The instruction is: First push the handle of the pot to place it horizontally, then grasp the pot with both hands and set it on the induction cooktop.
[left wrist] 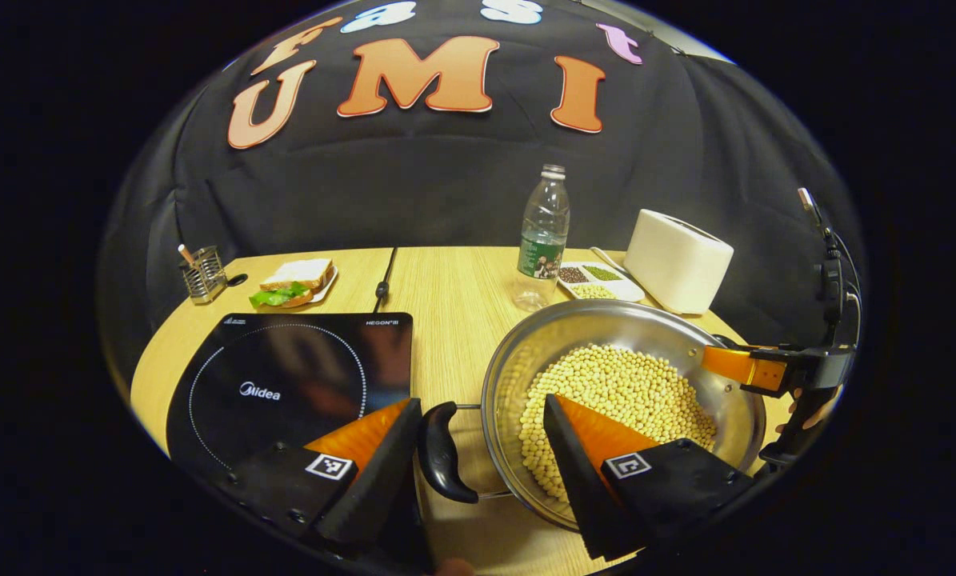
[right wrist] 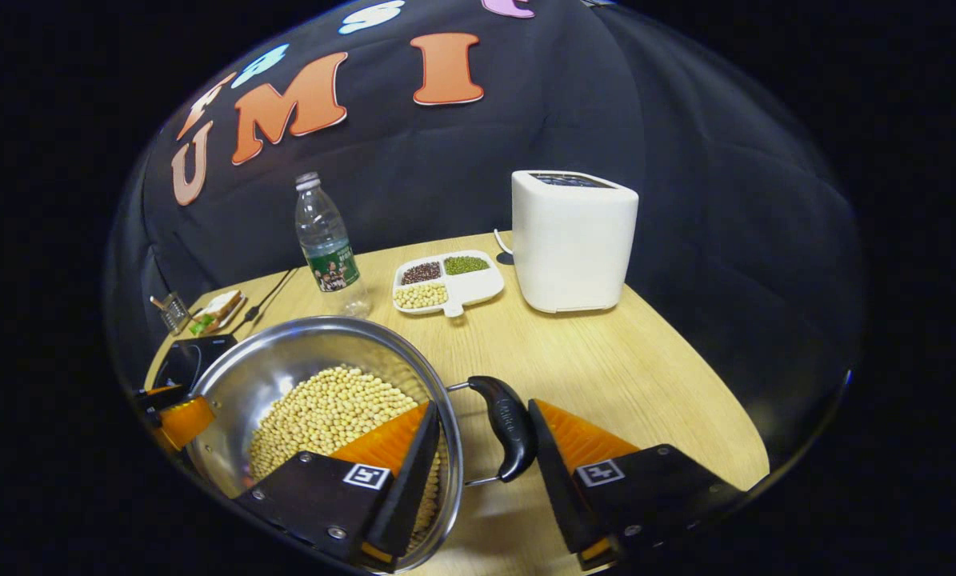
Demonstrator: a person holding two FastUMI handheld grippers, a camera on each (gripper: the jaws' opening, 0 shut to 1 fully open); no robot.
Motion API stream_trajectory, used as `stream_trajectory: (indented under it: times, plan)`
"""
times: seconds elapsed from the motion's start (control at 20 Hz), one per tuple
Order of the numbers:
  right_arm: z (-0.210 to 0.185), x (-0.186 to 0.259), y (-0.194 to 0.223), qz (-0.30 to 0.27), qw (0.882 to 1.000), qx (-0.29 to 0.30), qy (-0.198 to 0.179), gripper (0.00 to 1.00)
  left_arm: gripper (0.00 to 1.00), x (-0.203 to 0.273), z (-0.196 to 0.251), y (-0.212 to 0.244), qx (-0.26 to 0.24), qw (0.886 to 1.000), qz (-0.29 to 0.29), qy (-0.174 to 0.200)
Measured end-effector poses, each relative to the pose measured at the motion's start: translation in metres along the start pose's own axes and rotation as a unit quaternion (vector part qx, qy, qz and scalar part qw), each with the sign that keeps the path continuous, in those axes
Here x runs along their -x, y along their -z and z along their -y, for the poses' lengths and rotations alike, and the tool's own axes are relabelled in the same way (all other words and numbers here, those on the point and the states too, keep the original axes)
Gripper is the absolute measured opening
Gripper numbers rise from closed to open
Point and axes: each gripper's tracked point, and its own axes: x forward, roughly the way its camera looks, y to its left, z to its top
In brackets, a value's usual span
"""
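Nearest, the left gripper point(left wrist: 482, 448) stood wide open astride the pot's point(left wrist: 654, 328) rim, its handle point(left wrist: 443, 452) between the fingers, ungrasped. The right gripper point(right wrist: 482, 448) likewise gaped around the other handle point(right wrist: 506, 436). The 2-handed grasp seemed in hand; next both should clench, then lift left onto the induction cooktop point(left wrist: 286, 376) by the worktop's point(left wrist: 446, 288) near-left edge.

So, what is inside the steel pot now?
The pot holds a heap of pale beans. They cover most of the bottom; the bare inner wall shows around them. What lies under the beans cannot be seen.
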Motion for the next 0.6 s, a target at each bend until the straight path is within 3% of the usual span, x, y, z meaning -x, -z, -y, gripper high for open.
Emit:
stream_trajectory:
  times: [0.05, 0.4, 0.6]
  plan:
    - [-0.003, 0.004, 0.002, -0.001, 1.000, 0.004, -0.002, 0.65, 0.99, -0.001, 0.000, 0.004, 0.004, 1.000, -0.008, -0.001]
    - [0.001, 0.009, 0.003, 0.002, 1.000, 0.006, 0.001, 0.61, 0.98, -0.025, -0.007, 0.006, -0.006, 1.000, -0.017, -0.024]
    - [0.003, 0.011, 0.001, 0.002, 1.000, -0.011, 0.011, 0.61, 0.74, -0.031, -0.005, 0.007, 0.018, 1.000, -0.024, -0.007]
